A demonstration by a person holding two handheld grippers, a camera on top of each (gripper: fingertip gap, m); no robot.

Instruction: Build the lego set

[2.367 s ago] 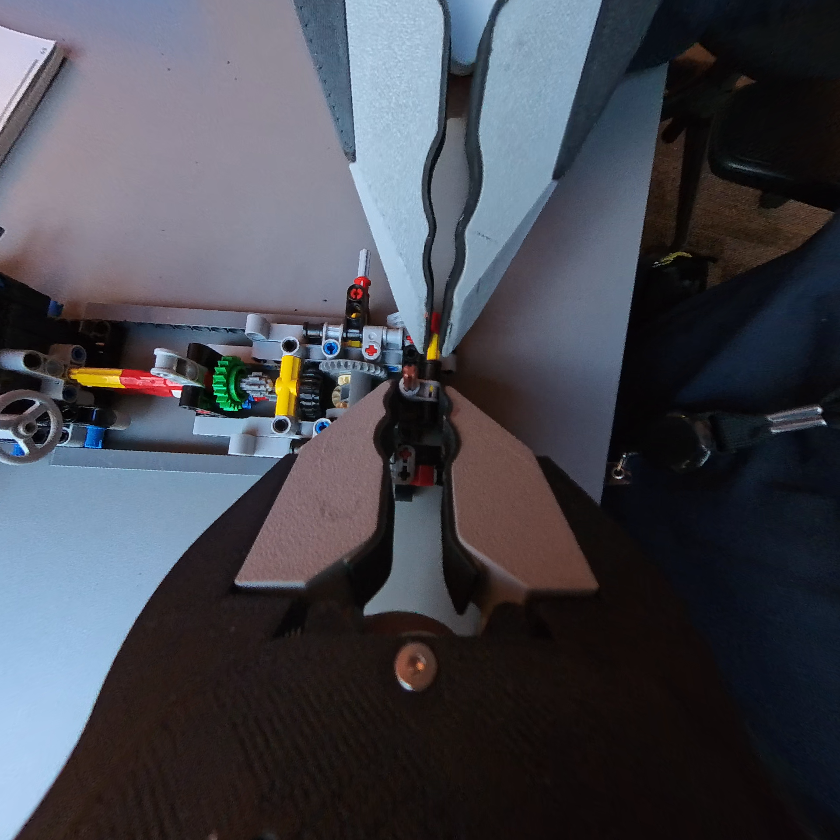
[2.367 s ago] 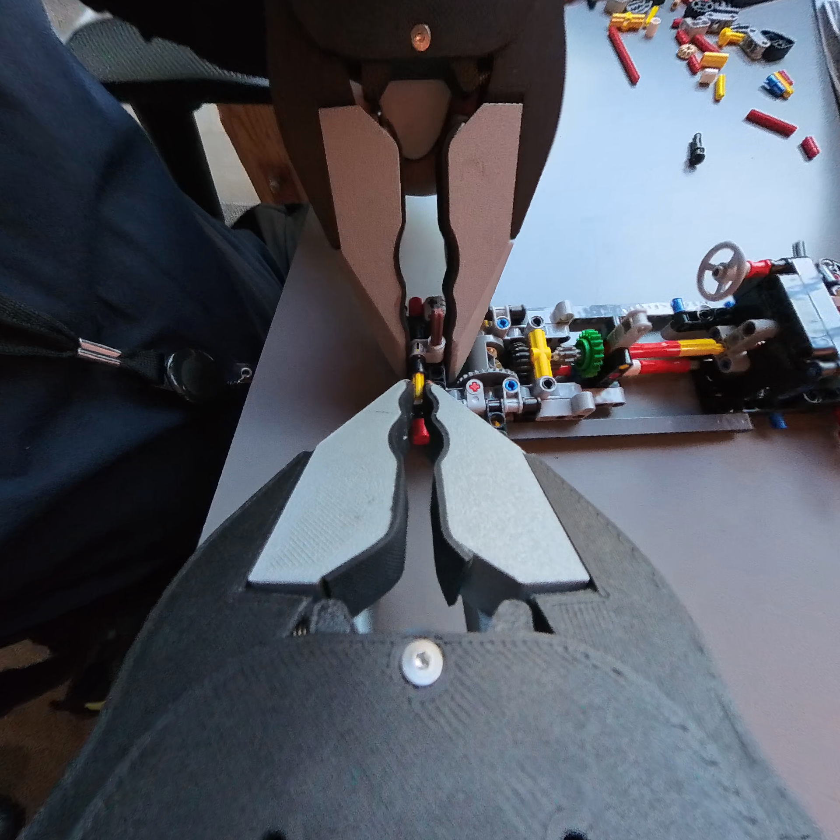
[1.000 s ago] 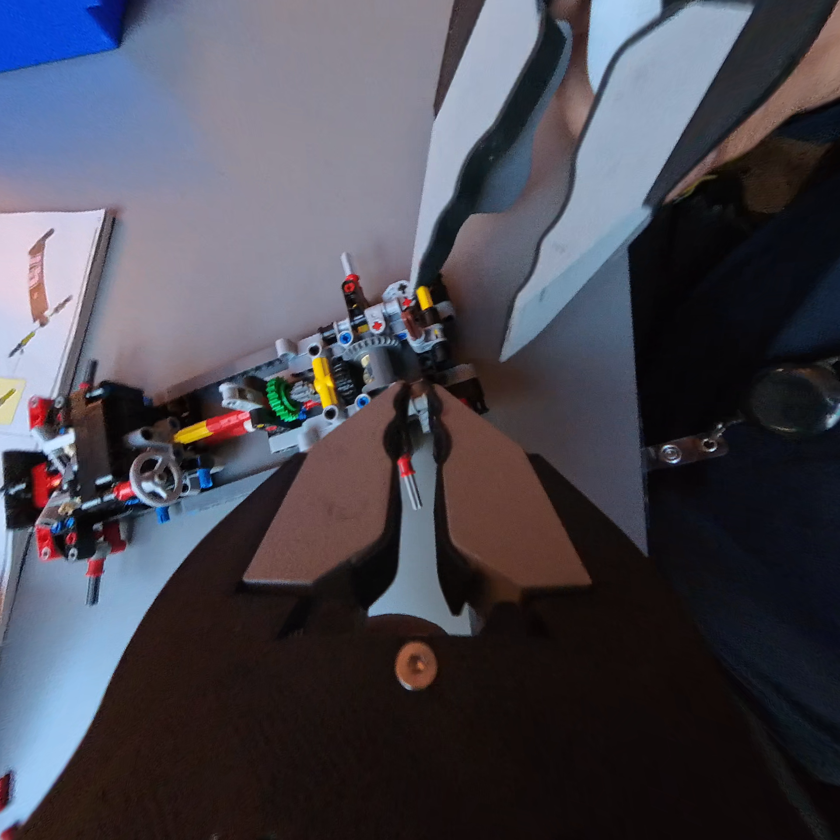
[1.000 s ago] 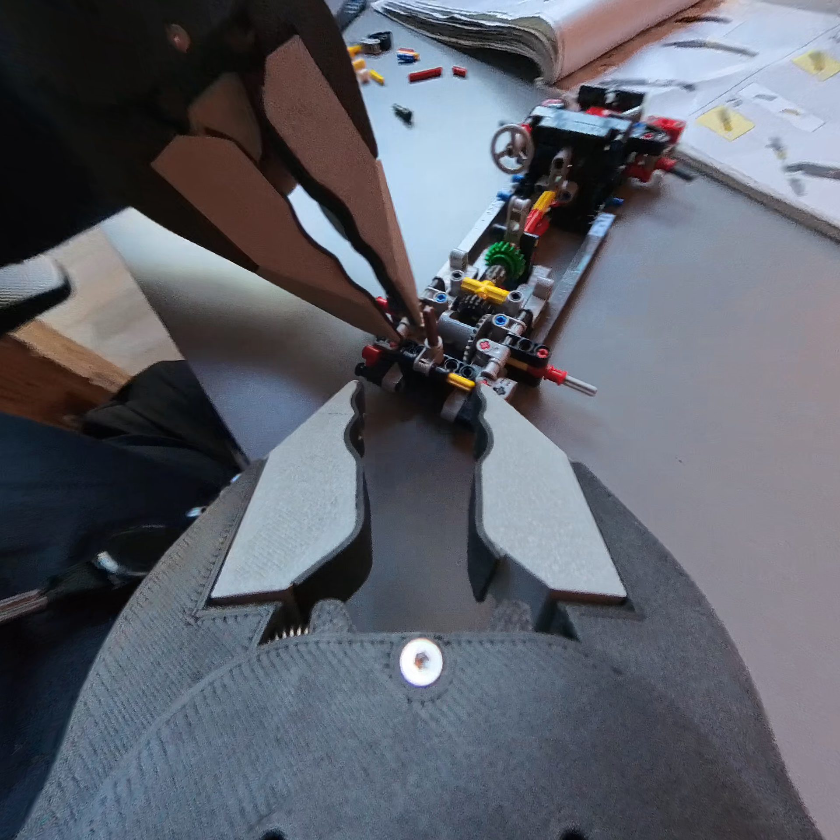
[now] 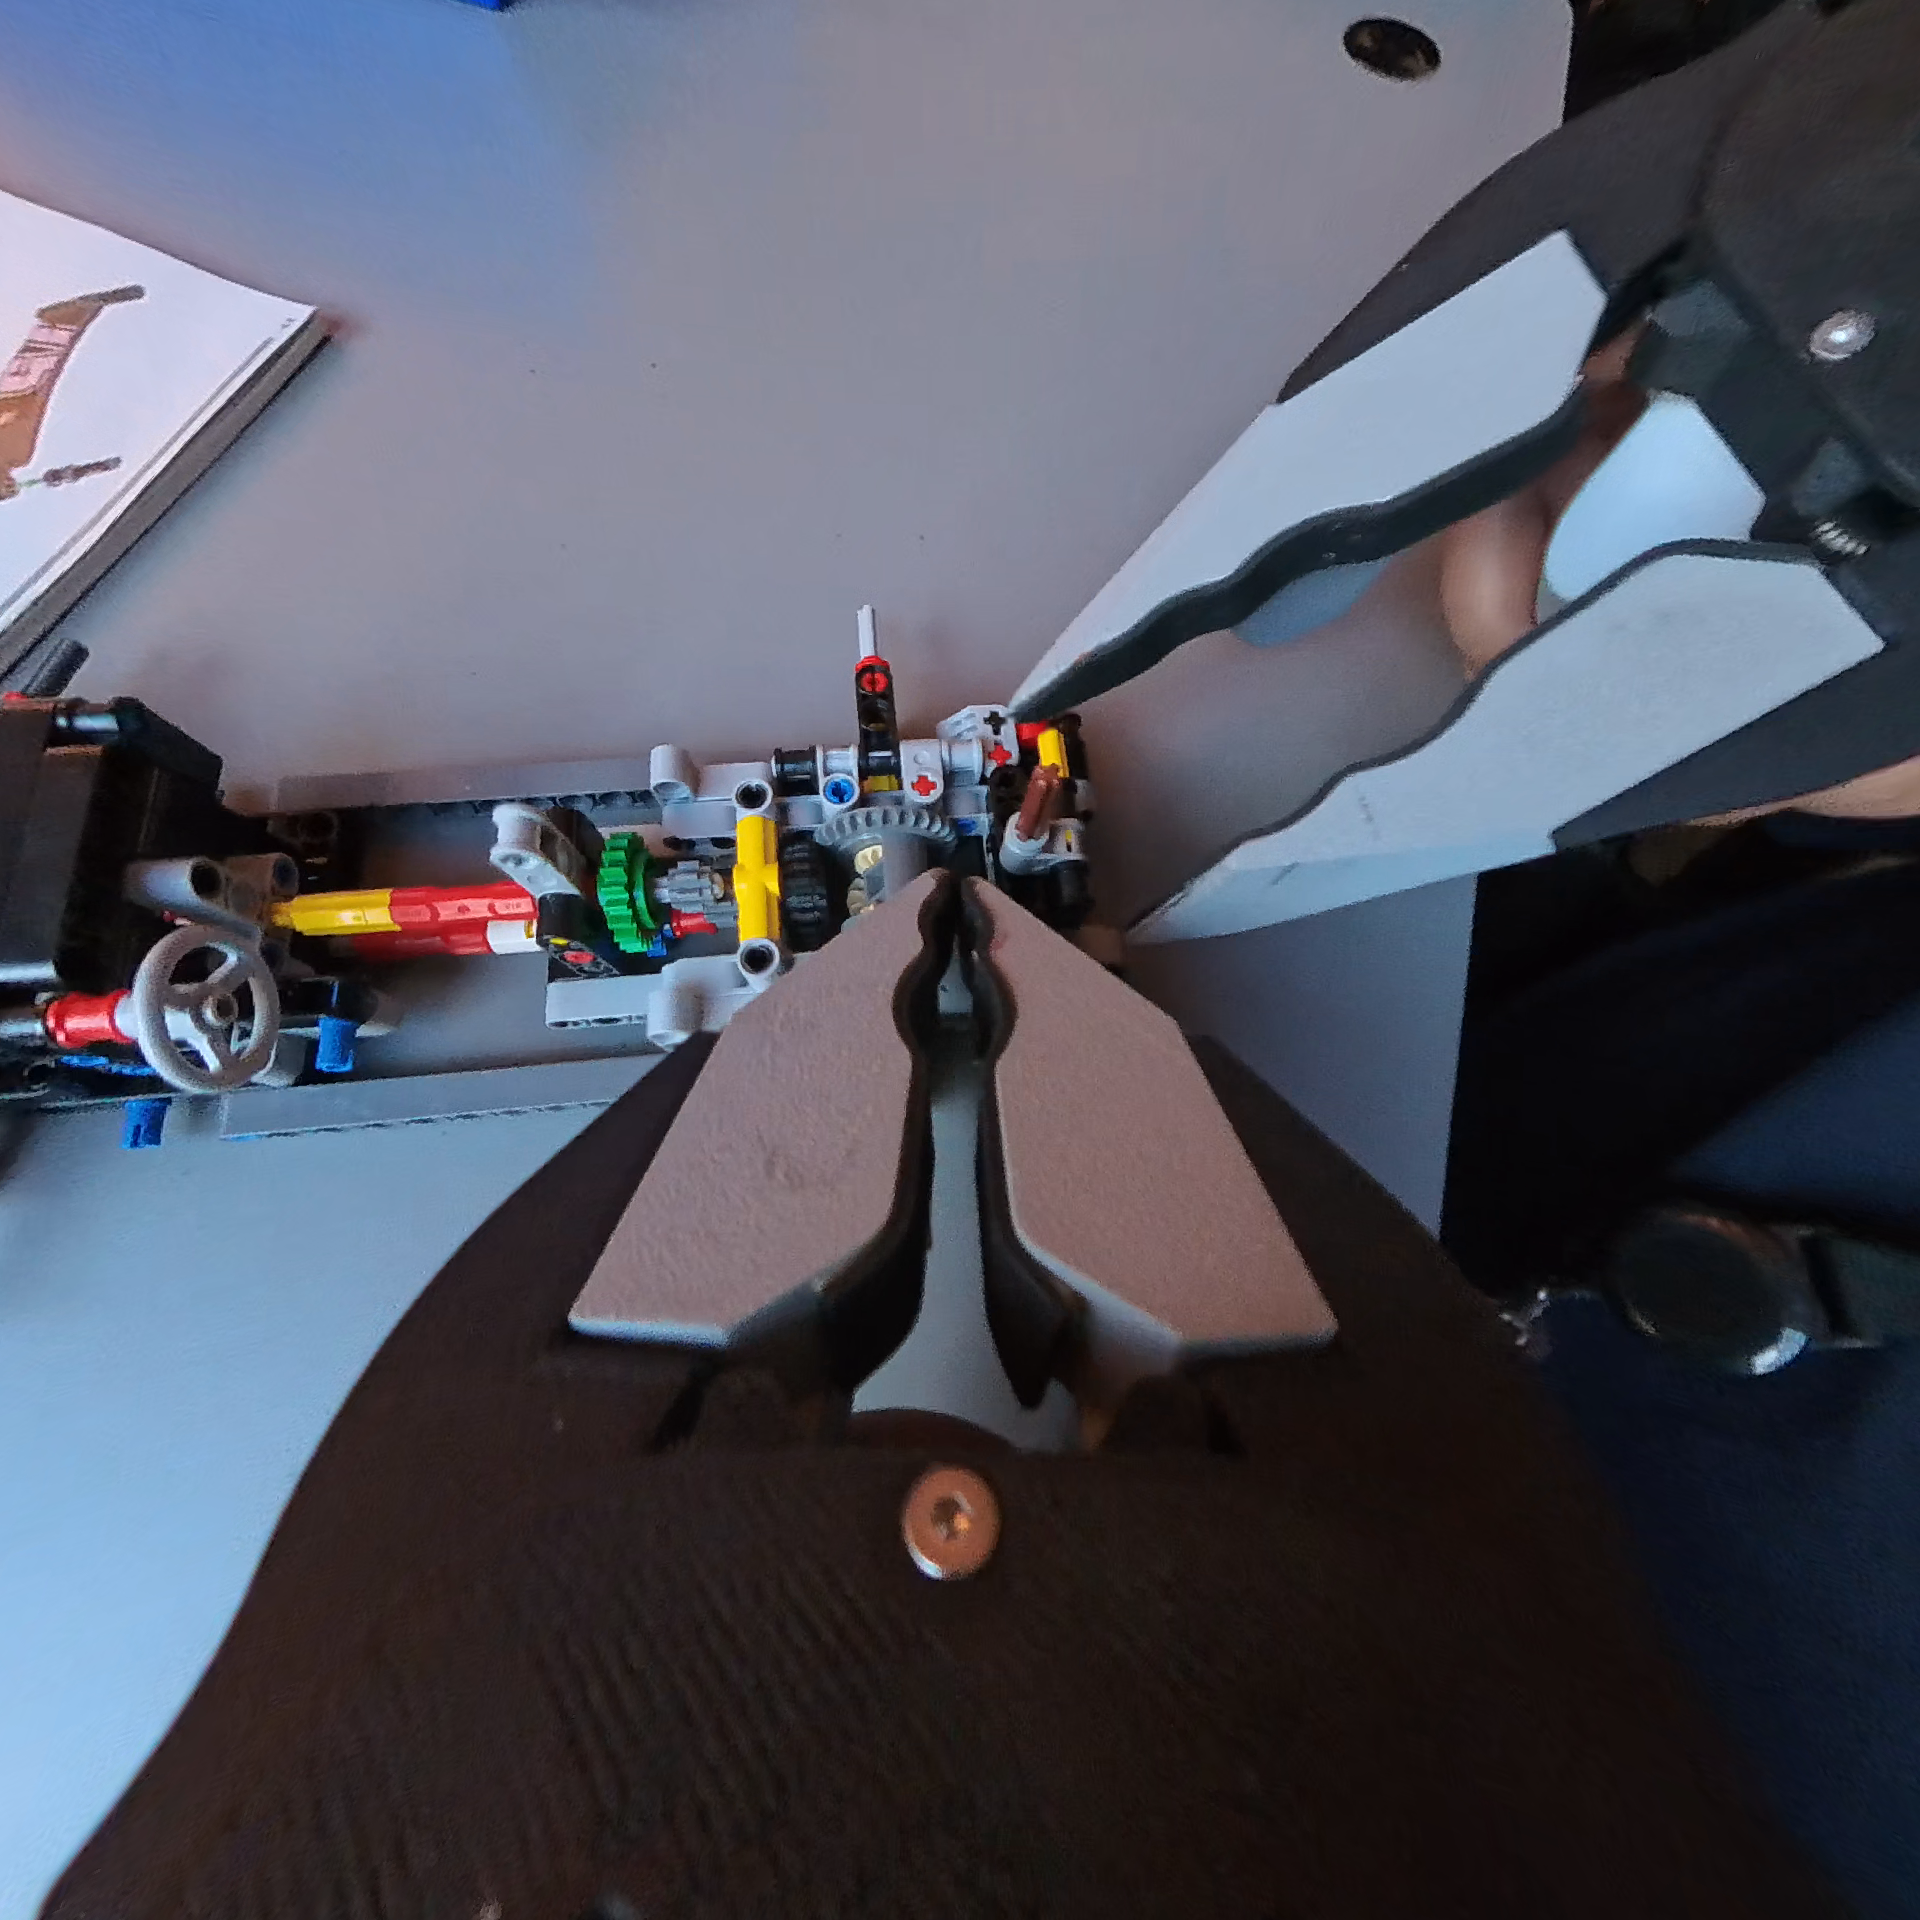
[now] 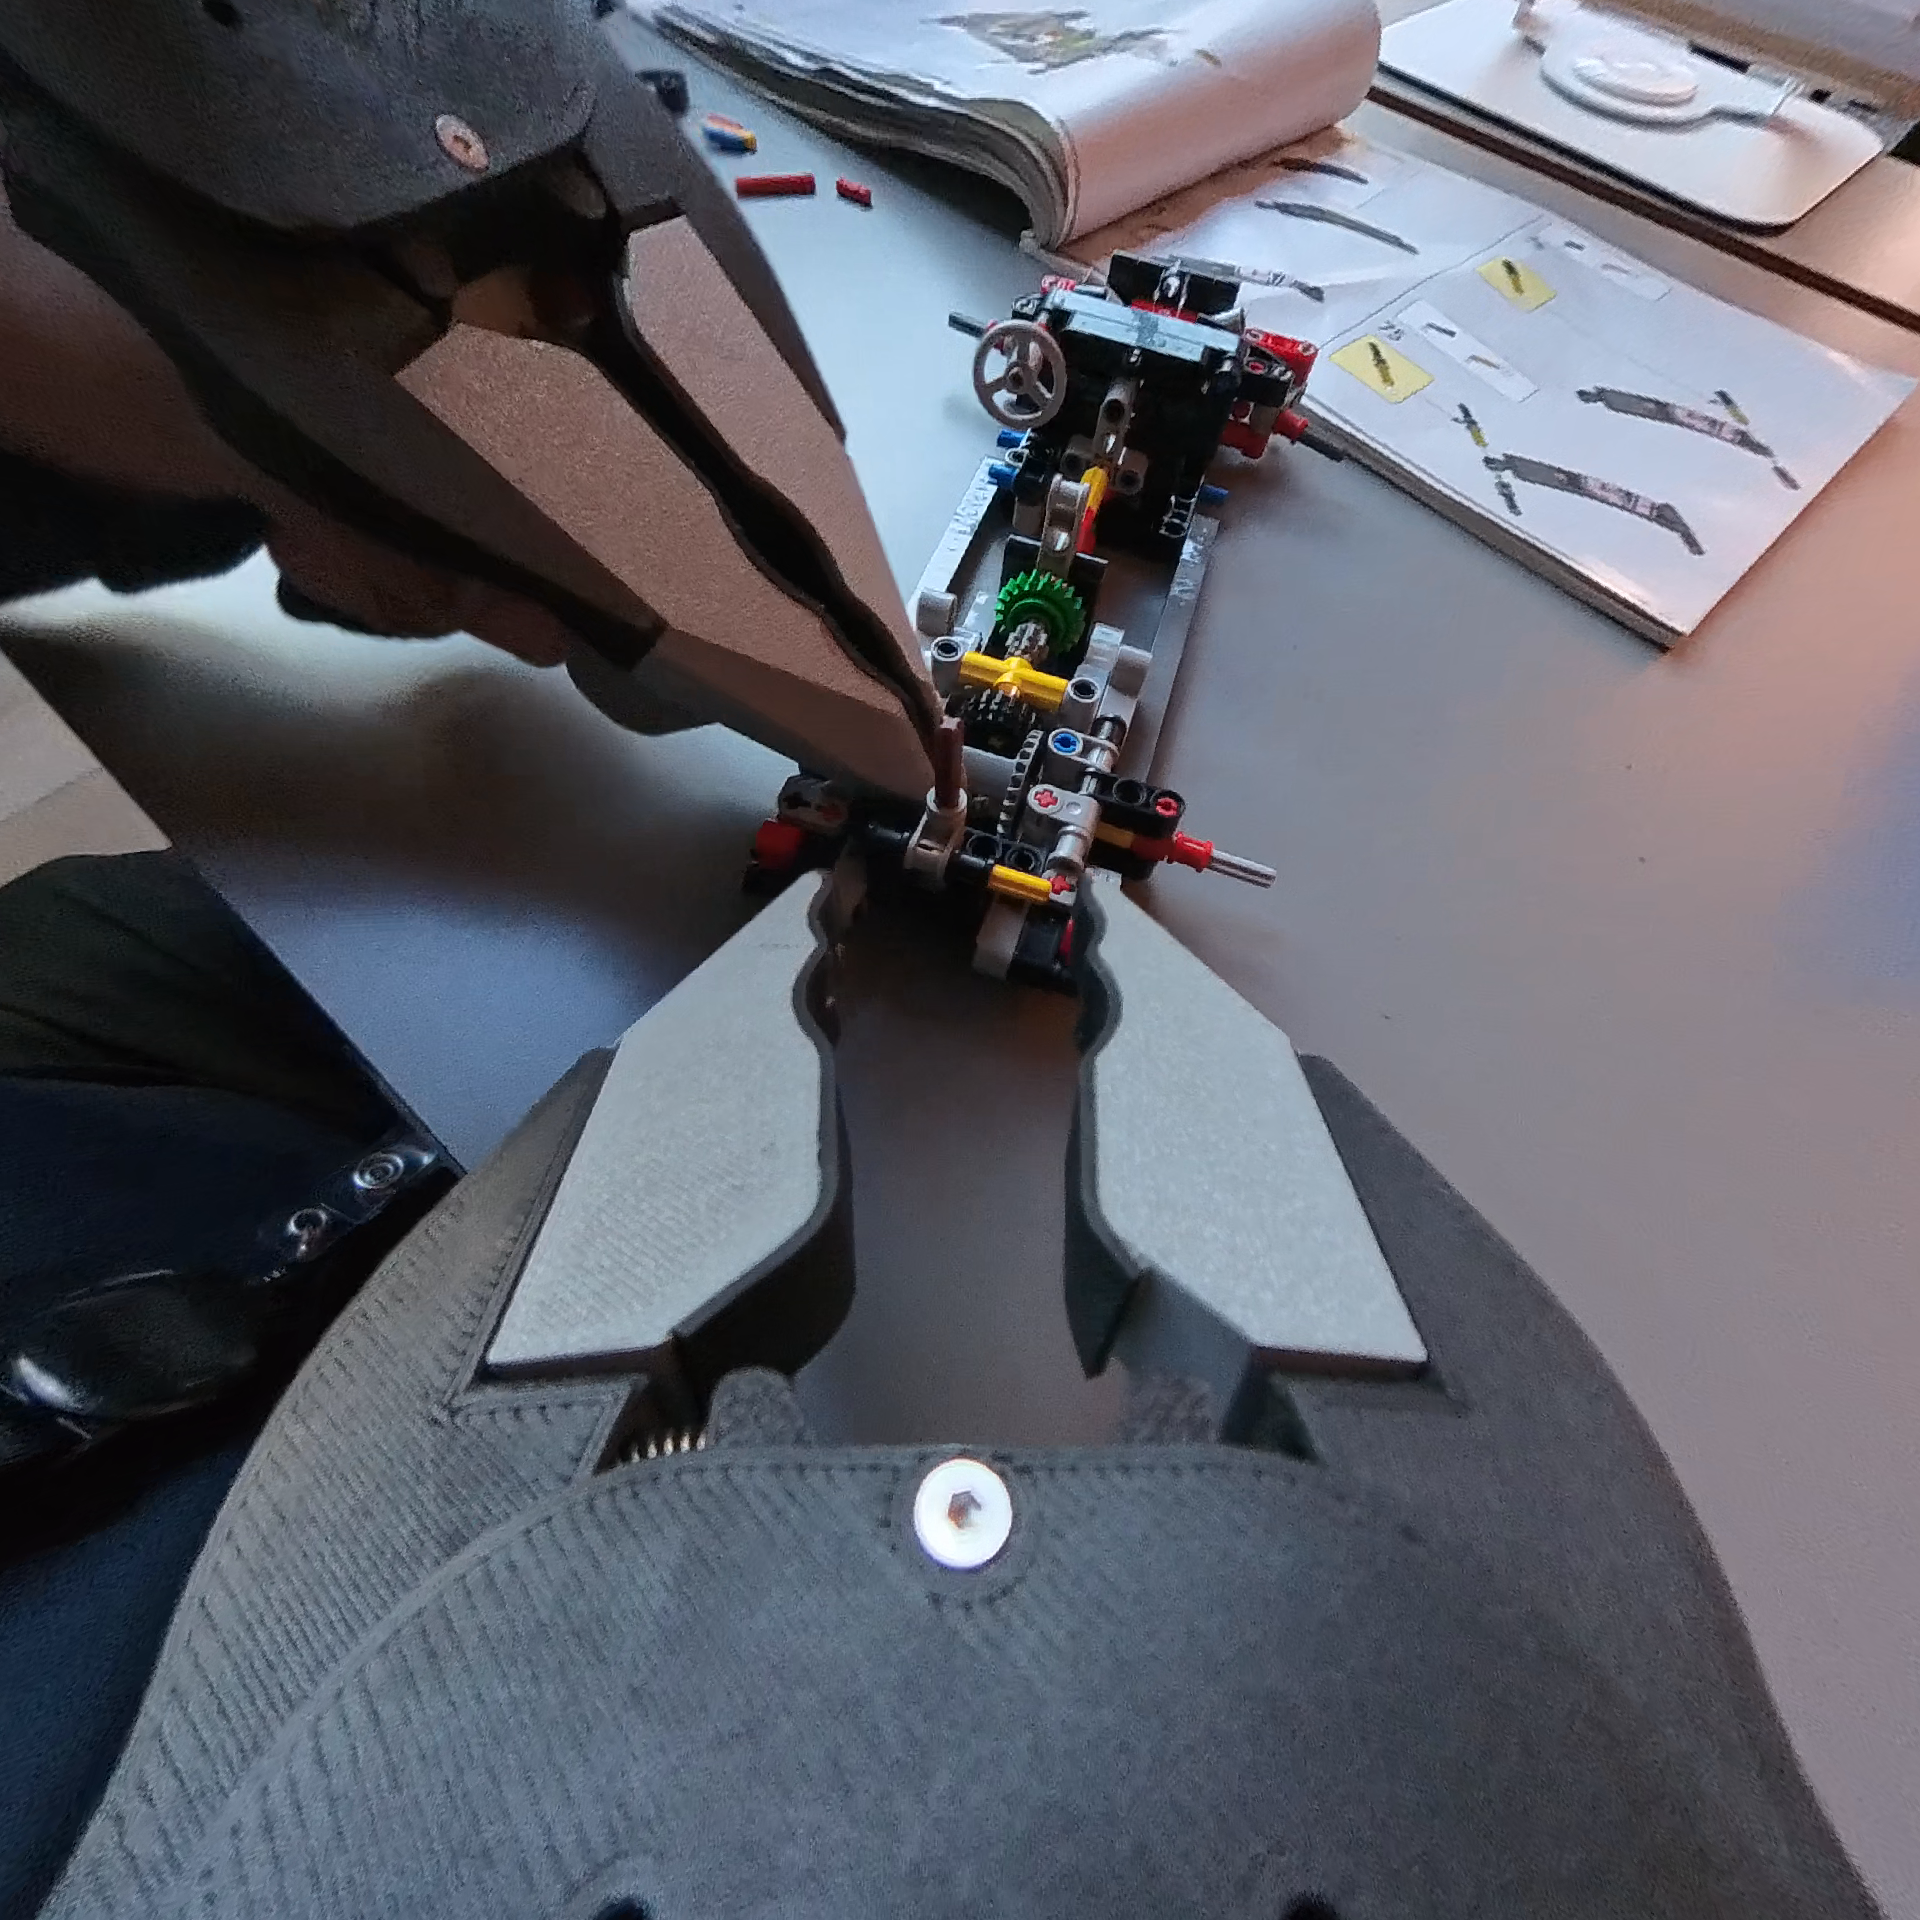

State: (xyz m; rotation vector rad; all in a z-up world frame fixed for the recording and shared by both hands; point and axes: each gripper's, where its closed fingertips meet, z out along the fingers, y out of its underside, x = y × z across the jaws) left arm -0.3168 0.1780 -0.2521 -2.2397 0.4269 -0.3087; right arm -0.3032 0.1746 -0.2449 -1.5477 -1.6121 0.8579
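Note:
A long toy-brick chassis (image 5: 727, 800) with a green gear, a yellow cross piece and a grey steering wheel (image 5: 208, 1003) lies on the grey table (image 5: 727, 364). It also shows in the right wrist view (image 6: 1039, 665). A short brown axle (image 6: 948, 758) stands up from a grey connector at its near end, and shows in the left wrist view too (image 5: 1039, 805). My left gripper (image 5: 956, 883) is shut, its tips right beside that axle's top (image 6: 930, 717). My right gripper (image 6: 961, 914) is open and straddles the chassis end. One finger (image 5: 1299, 582) touches the far side.
An instruction booklet (image 5: 104, 416) lies at the left, with open pages (image 6: 1558, 416) and a thick folded booklet (image 6: 1091, 94) beyond the chassis. Small loose pieces (image 6: 774, 185) lie far back. The table edge (image 5: 1455, 1039) runs beside a person's dark clothing (image 5: 1714, 1039).
A second ago a red and grey pin sat between my left fingers; now they are closed together and it does not show there. My right gripper stays open at the chassis end.

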